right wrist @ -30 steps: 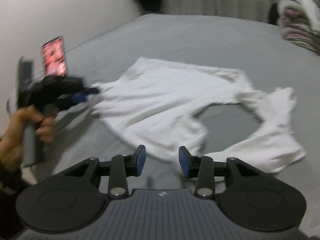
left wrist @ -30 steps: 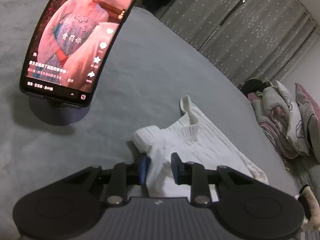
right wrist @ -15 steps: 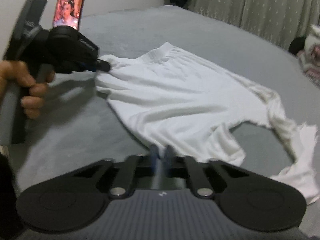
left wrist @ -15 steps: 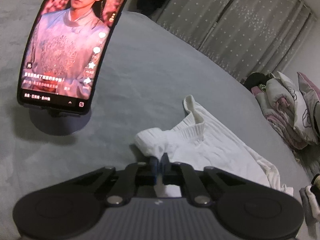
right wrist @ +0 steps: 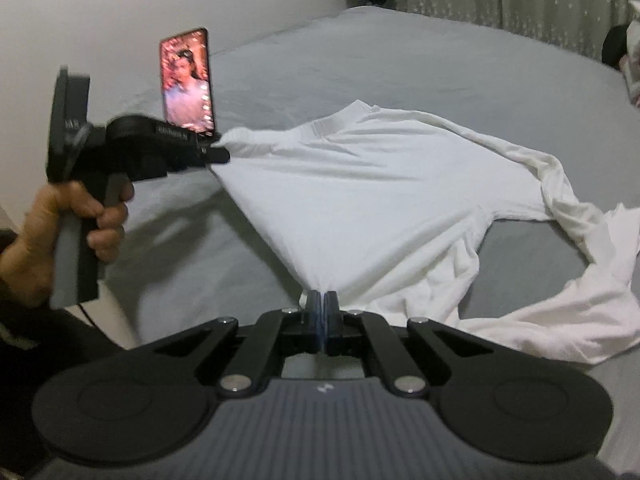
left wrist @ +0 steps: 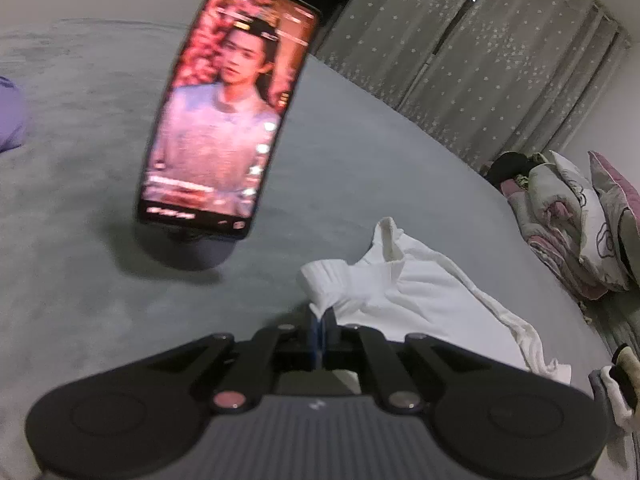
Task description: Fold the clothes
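Note:
A white long-sleeved shirt [right wrist: 372, 184] lies spread on the grey bed, its sleeves trailing to the right. My right gripper [right wrist: 321, 300] is shut on the shirt's near corner, and the cloth runs taut from it. In the same view my left gripper [right wrist: 222, 155], held in a hand, is shut on the shirt's ribbed edge at the left. In the left wrist view my left gripper [left wrist: 321, 316] pinches that ribbed white edge [left wrist: 328, 280], lifted a little off the bed.
A phone [left wrist: 224, 116] playing a video stands on a round stand on the bed [left wrist: 360, 160], left of the shirt; it also shows as the phone [right wrist: 188, 80]. Folded bedding [left wrist: 576, 216] is piled at the right. Curtains [left wrist: 480, 60] hang behind.
Both grippers went from open to shut on the shirt's edge, then rose a little and drew the cloth taut between them.

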A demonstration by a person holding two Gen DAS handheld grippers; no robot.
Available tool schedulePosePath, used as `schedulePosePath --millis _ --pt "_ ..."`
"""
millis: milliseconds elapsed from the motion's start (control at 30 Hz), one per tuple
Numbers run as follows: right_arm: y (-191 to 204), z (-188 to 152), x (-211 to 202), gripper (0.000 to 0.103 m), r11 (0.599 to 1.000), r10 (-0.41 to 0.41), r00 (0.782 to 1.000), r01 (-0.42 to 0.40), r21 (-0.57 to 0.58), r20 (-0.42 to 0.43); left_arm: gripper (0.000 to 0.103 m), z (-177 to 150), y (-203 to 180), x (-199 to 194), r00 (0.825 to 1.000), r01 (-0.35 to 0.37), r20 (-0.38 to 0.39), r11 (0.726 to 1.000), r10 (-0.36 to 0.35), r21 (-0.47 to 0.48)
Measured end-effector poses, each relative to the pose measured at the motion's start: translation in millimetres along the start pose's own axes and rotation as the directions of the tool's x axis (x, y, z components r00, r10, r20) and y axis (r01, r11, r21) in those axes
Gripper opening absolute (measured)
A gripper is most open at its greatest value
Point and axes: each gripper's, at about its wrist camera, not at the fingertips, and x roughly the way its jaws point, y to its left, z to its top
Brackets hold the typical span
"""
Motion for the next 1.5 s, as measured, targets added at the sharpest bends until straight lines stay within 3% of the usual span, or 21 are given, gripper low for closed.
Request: schedulePosePath --millis 233,467,667,700,900,1033,1200,1400,1500 --pt "13.2 -5.4 7.7 0.0 1.0 0.027 0.999 -0.027 -0.01 -0.045 0.002 -7.8 7.3 -14.8 0.998 -0.055 -0.008 0.998 0.055 0.015" --pt "14.7 -7.8 19.3 0.0 1.0 0.013 0.996 -0.014 -0.015 -0.088 0.002 -18.6 16.6 3.7 0.986 -0.119 -0.113 0.992 0.122 0.026" --pt "17.3 -9.3 21.0 0.005 1.0 0.0 0.997 -0.001 -0.011 -0.08 0.008 -18.3 8.5 -0.5 0.987 -0.127 -0.09 0.99 0.132 0.06" --pt "16.6 -9.0 19.8 0.012 1.0 0.0 0.997 0.0 -0.001 -0.076 0.008 -18.9 7.6 -3.0 0.988 -0.128 -0.076 0.99 0.133 0.064" --pt "2.0 -7.2 1.6 0.013 0.998 -0.02 0.999 0.021 0.053 -0.029 0.01 -13.5 0.0 -22.6 0.991 -0.135 0.027 0.987 0.133 0.093" --pt "-17.6 -7.8 -10.7 0.013 0.995 -0.043 0.999 0.043 0.095 0.006 0.012 -14.4 -13.6 -30.2 0.994 -0.099 0.062 0.988 0.092 0.122" --pt "-50.3 -12.6 -18.2 0.013 0.985 -0.092 0.995 0.087 0.151 0.026 0.023 -28.1 -43.2 -30.2 0.999 -0.015 0.04 0.975 0.007 0.22" --pt "-89.1 -18.8 -24.6 0.013 0.967 -0.137 0.99 0.125 0.221 0.042 0.023 -45.7 -86.1 -23.4 0.993 0.117 -0.044 0.935 -0.108 0.335" --pt "-106.0 -20.8 -29.9 0.013 0.958 -0.159 0.986 0.14 0.25 0.057 0.024 -57.5 -111.3 -19.0 0.983 0.182 -0.08 0.898 -0.164 0.4"
